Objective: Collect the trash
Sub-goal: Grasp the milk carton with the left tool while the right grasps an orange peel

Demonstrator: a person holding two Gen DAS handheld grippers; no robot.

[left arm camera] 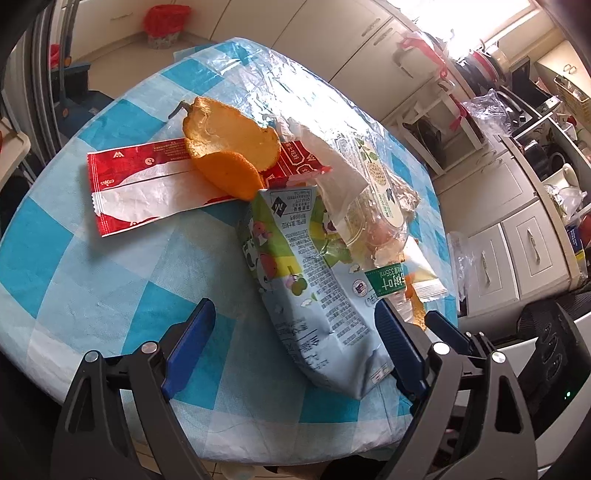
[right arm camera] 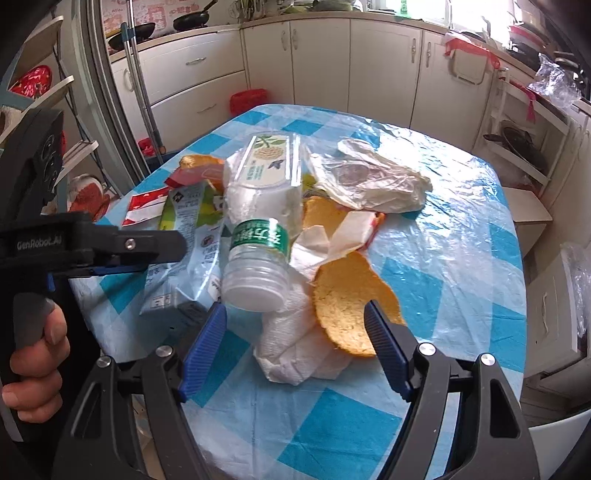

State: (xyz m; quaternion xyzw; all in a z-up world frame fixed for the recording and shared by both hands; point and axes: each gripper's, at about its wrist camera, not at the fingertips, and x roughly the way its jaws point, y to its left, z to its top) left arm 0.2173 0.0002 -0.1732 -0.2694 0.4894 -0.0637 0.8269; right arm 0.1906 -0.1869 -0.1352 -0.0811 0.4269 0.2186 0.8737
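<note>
Trash lies in a heap on the blue-checked table (left arm camera: 92,266). A flattened pale-blue drink carton (left arm camera: 314,306) lies between the fingers of my open left gripper (left arm camera: 295,339). Behind it are orange peel (left arm camera: 229,147), a red and white wrapper (left arm camera: 140,184) and a clear plastic bottle (left arm camera: 373,206). In the right wrist view my open right gripper (right arm camera: 295,339) faces the bottle (right arm camera: 262,229), a white paper towel (right arm camera: 291,347) and orange peel (right arm camera: 351,302), all between its fingers. The carton (right arm camera: 177,258) lies left, under the left gripper (right arm camera: 122,245). A crumpled white plastic bag (right arm camera: 373,181) lies behind.
A clear plastic sheet (right arm camera: 443,229) covers the table's right side. White kitchen cabinets (right arm camera: 321,55) run along the back and right. A red-lined bin (left arm camera: 164,24) stands on the floor beyond the table. A shelf rack (right arm camera: 44,110) stands at the left.
</note>
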